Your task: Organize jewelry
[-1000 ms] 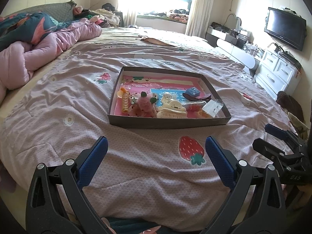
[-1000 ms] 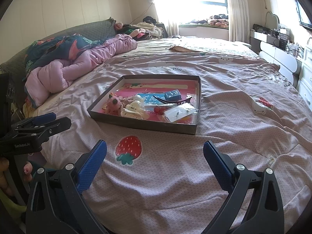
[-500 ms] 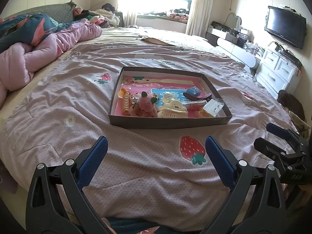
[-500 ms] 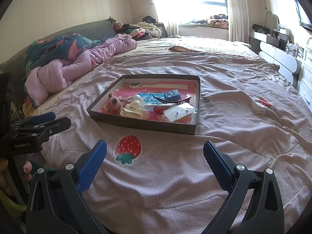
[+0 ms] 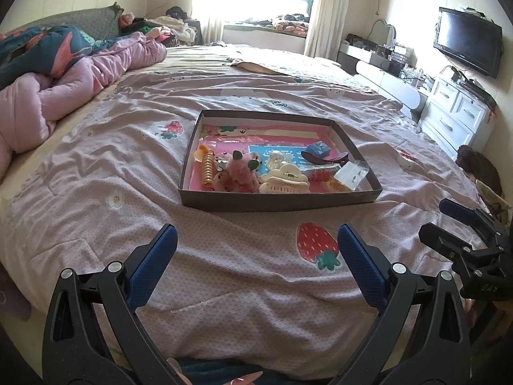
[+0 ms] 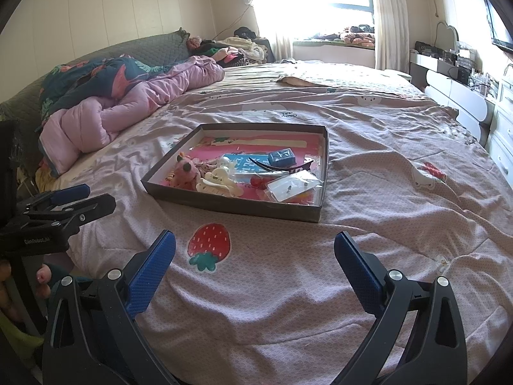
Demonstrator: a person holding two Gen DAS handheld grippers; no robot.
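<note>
Barely shifted since a second ago: both views edged a touch to one side, tray and contents unmoved. Left gripper held low over the near edge of the bed, blue-padded fingers spread wide apart, nothing between them; likewise the right gripper, jaws wide apart and empty, seen also from the left view at the right edge. Just ahead of both, a red strawberry print with green leaves on the pink quilted bedspread. Beyond that print, well short of either gripper's reach, a shallow dark grey cardboard tray with a pink patterned floor, lying flat on the bedspread. Inside, toward the left wall, an orange spiral hair tie; beside it a pink fluffy plush hair clip with green ears; at the near middle a cream cloud-shaped claw clip; toward the right corner a clear plastic packet of small earrings; behind that a dark curved hair clip and a small blue box. Farther left, a bunched pink duvet against a dark floral blanket. Off to the right, a white chest of drawers and a black wall-mounted television.
</note>
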